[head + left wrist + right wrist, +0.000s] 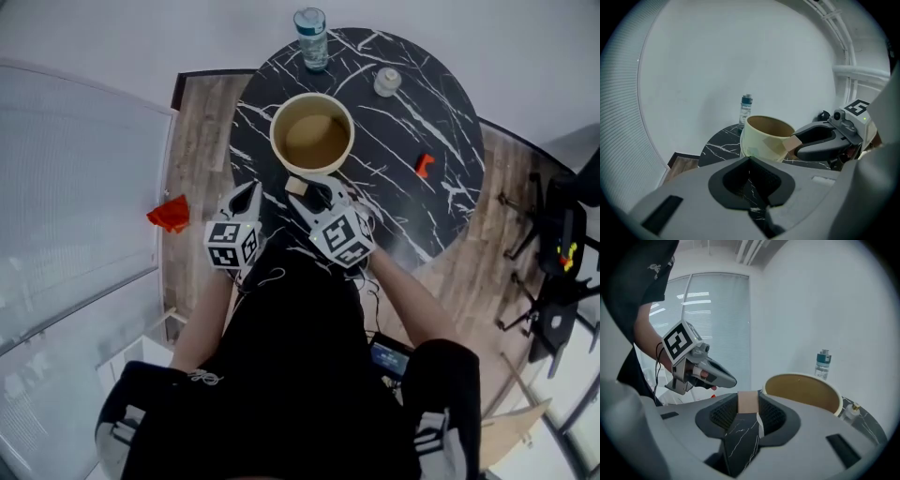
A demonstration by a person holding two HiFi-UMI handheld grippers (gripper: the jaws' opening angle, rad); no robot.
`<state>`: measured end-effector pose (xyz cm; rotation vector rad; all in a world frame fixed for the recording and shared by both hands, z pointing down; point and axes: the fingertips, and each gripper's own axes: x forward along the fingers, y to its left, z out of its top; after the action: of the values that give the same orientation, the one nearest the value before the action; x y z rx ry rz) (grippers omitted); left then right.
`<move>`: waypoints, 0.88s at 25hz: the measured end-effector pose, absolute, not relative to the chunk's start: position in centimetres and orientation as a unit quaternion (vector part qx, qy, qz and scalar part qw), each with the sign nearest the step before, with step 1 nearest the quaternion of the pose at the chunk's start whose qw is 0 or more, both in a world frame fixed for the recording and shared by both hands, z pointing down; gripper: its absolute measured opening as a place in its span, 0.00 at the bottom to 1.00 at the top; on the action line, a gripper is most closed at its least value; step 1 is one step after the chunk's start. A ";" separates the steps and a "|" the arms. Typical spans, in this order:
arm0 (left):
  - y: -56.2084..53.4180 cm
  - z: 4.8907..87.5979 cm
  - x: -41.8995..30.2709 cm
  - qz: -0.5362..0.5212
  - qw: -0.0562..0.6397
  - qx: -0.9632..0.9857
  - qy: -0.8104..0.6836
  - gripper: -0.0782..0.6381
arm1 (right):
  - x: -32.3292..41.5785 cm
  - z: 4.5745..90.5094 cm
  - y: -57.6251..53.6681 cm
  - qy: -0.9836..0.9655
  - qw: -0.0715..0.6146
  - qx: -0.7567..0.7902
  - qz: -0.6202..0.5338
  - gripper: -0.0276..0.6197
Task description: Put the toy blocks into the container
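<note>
Right gripper view: right tongs (748, 397) clamp a tan block (748, 405); left tongs (751, 160) are pressed together.

Container (275, 137) on counter (403, 131), bottle (310, 37) behind it, block (296, 186) in right claw (302, 187) just before it, left claw (249, 191) alongside

We count one cream round container (274, 139) on one round black marble-veined table (412, 122). There are two toy blocks: one tan wooden cube (295, 186) just beside the container's near rim, and one small red block (425, 165) to its right. Beyond it stand one clear plastic water bottle (310, 37) and one small white jar (387, 82). Two grey grippers, left gripper (248, 190) and right gripper (305, 187), are on its near side. One crumpled red scrap (170, 214) lies well to its left.
</note>
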<state>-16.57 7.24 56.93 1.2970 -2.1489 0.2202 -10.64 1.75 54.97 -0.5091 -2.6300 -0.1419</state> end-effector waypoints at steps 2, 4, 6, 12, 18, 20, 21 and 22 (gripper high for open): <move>7.0 56.0 -17.2 0.077 0.295 0.490 -0.817 0.11 | -11.1 53.6 1.8 -0.961 0.209 -0.173 -0.044 0.25; 6.6 55.2 -17.7 0.073 0.285 0.493 -0.819 0.11 | -11.4 52.2 1.8 -0.967 0.190 -0.165 -0.039 0.25; 6.2 54.4 -18.1 0.072 0.275 0.497 -0.820 0.11 | -11.8 50.9 1.7 -0.972 0.171 -0.155 -0.036 0.25; 4.9 52.9 -19.5 0.074 0.251 0.511 -0.819 0.11 | -12.8 49.0 -0.9 -0.986 0.143 -0.075 -0.030 0.25; 3.1 51.9 -19.8 0.075 0.240 0.544 -0.800 0.11 | -13.2 49.3 -2.9 -0.986 0.161 -0.026 -0.023 0.25; 2.6 51.5 -20.0 0.074 0.237 0.555 -0.794 0.11 | -13.5 49.3 -3.5 -0.986 0.167 -0.011 -0.020 0.25; 2.5 51.4 -20.1 0.073 0.236 0.560 -0.791 0.11 | -13.6 49.4 -3.8 -0.985 0.171 -0.003 -0.018 0.25; 2.3 51.2 -20.1 0.074 0.235 0.565 -0.788 0.11 | -13.7 49.6 -4.0 -0.984 0.176 0.005 -0.015 0.25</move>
<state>-20.09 2.31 51.25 1.5501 -2.1618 0.2022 -13.68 -4.03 49.62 0.0147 -2.7870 -0.0436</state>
